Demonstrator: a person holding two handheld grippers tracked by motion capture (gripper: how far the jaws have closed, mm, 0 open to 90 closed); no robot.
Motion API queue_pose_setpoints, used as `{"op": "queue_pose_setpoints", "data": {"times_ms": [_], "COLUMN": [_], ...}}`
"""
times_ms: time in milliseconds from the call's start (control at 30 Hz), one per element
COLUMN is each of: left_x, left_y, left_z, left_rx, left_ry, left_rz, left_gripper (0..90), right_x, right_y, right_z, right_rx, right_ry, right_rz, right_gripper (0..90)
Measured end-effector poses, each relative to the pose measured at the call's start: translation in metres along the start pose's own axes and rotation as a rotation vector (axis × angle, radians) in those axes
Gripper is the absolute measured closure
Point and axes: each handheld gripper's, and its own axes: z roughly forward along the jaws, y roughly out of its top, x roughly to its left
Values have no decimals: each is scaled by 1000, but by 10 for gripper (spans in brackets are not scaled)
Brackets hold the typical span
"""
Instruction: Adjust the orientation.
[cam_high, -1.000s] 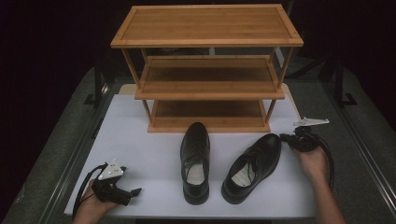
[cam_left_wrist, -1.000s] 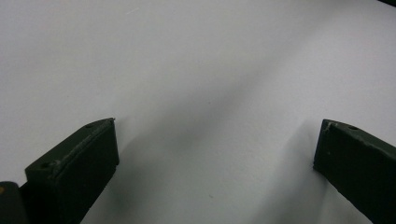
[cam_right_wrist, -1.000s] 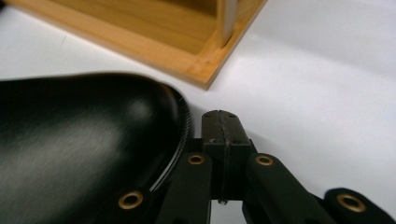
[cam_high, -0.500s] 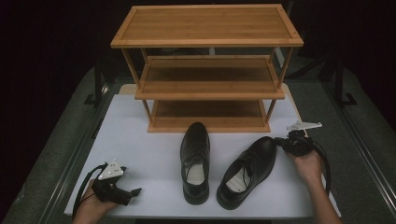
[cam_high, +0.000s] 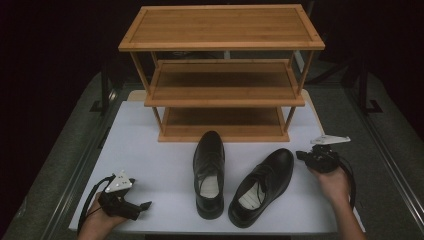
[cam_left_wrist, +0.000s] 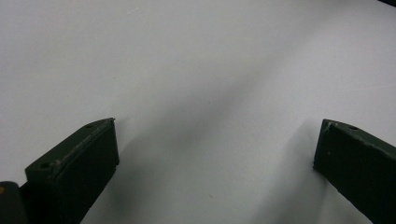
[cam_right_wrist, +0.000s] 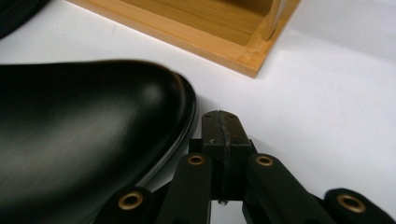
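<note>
Two black leather shoes stand on the white table top (cam_high: 150, 150) in front of a three-tier wooden rack (cam_high: 222, 85). The left shoe (cam_high: 209, 172) points straight at the rack. The right shoe (cam_high: 262, 185) lies angled, toe to the far right. My right gripper (cam_high: 301, 155) is shut with nothing in it, and its tip sits right against that toe. In the right gripper view the shut gripper (cam_right_wrist: 219, 122) is beside the glossy toe (cam_right_wrist: 84, 135). My left gripper (cam_high: 144, 205) rests at the near left, open, and in the left gripper view the gripper (cam_left_wrist: 217, 126) has bare table between its jaws.
The rack's bottom shelf (cam_right_wrist: 210, 28) is bare and close behind the shoes. Dark grey floor (cam_high: 60, 150) and metal stand legs flank the table on both sides. White surface lies between my left gripper and the left shoe.
My right gripper has moved left and nearer, onto the right shoe's toe, and that shoe has shifted a little left and toward me. The left gripper and left shoe have stayed put.
</note>
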Motion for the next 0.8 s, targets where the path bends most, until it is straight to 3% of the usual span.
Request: {"op": "queue_pose_setpoints", "data": {"times_ms": [300, 533, 800], "left_x": [0, 0, 0], "left_y": [0, 0, 0], "left_z": [0, 0, 0], "left_rx": [0, 0, 0], "left_ry": [0, 0, 0], "left_rz": [1, 0, 0], "left_gripper": [0, 0, 0], "right_x": [20, 40, 67], "right_y": [-25, -42, -58], "right_z": [-27, -41, -48], "right_rx": [-34, -37, -29], "right_ry": [32, 77, 165], "right_rz": [26, 8, -29], "right_gripper": [899, 899, 899]}}
